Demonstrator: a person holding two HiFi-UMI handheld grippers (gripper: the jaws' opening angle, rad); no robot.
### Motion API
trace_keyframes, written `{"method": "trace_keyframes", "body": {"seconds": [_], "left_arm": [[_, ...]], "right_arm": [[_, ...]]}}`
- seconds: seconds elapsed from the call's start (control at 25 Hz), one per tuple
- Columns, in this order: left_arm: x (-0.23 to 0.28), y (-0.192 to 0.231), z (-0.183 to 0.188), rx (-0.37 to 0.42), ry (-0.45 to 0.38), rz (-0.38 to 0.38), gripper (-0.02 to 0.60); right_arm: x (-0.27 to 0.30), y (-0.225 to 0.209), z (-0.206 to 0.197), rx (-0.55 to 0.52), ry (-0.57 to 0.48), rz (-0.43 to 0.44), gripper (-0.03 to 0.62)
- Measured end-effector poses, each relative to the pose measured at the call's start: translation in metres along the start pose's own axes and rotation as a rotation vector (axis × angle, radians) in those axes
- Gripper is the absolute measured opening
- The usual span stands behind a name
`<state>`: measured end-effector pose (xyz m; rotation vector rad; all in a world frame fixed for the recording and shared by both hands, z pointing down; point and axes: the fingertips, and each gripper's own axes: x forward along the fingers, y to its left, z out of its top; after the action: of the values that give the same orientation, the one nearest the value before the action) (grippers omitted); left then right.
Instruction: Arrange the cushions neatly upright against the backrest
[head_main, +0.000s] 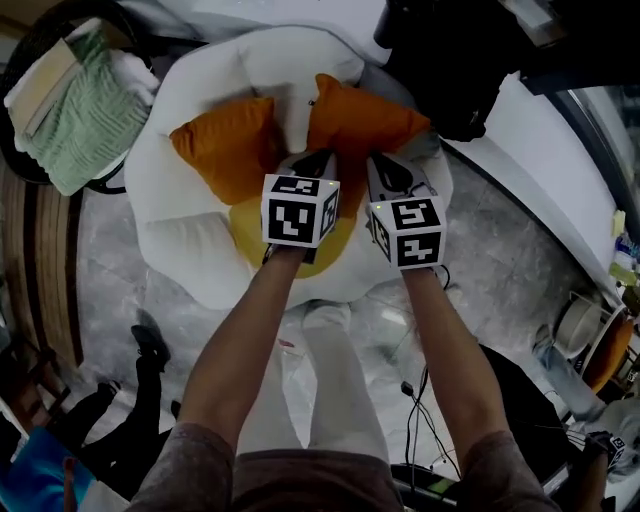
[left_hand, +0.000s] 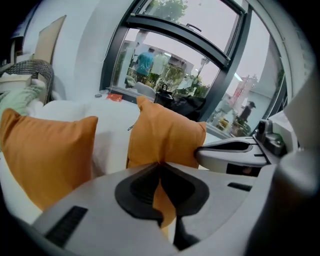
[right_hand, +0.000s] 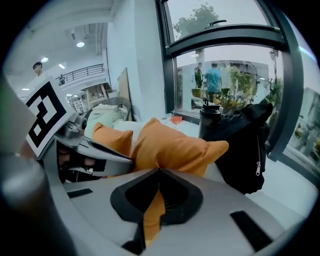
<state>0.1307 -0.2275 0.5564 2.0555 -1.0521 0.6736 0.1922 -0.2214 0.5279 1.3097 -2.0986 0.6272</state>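
Two orange cushions rest on a white petal-shaped seat (head_main: 185, 250) with a yellow middle. The left cushion (head_main: 225, 145) (left_hand: 47, 155) (right_hand: 112, 140) leans upright against the white backrest (head_main: 290, 60), untouched. Both grippers hold the right cushion (head_main: 360, 125) (left_hand: 165, 137) (right_hand: 175, 147) by its lower edge. My left gripper (head_main: 318, 165) (left_hand: 160, 165) is shut, with orange fabric pinched between its jaws. Close beside it, my right gripper (head_main: 385, 172) (right_hand: 159, 172) is also shut on a fold of that cushion's fabric. The held cushion stands tilted next to the other one.
A black backpack (head_main: 450, 80) (right_hand: 240, 145) sits on the white ledge just right of the seat. A wicker chair holding a green blanket (head_main: 80, 110) stands at the left. Cables (head_main: 420, 420) lie on the marble floor. A large window (left_hand: 190, 45) is behind the seat.
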Motion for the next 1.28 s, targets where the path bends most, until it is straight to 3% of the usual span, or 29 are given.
{"method": "trace_keyframes", "body": {"seconds": [0.4, 0.68, 0.84, 1.04, 1.08, 1.28], "left_arm": [[0.038, 0.032, -0.031, -0.013, 0.031, 0.010, 0.020], [0.051, 0.038, -0.033, -0.041, 0.041, 0.003, 0.032], [0.047, 0.035, -0.032, -0.032, 0.064, 0.014, 0.046], [0.025, 0.031, -0.021, 0.044, 0.062, 0.044, 0.039], [0.019, 0.029, -0.018, 0.053, 0.060, 0.041, 0.008], [-0.017, 0.011, -0.012, 0.088, 0.092, 0.003, 0.005]], "right_arm": [[0.046, 0.003, -0.032, -0.032, 0.014, -0.001, 0.023], [0.058, -0.001, -0.036, 0.047, 0.011, -0.005, 0.026], [0.053, -0.003, -0.035, 0.065, 0.033, -0.006, 0.026], [0.036, -0.008, -0.030, 0.084, 0.043, -0.044, 0.026], [0.031, -0.006, -0.029, 0.093, 0.045, -0.039, 0.026], [-0.001, 0.010, -0.021, 0.127, 0.053, -0.004, 0.025]]}}
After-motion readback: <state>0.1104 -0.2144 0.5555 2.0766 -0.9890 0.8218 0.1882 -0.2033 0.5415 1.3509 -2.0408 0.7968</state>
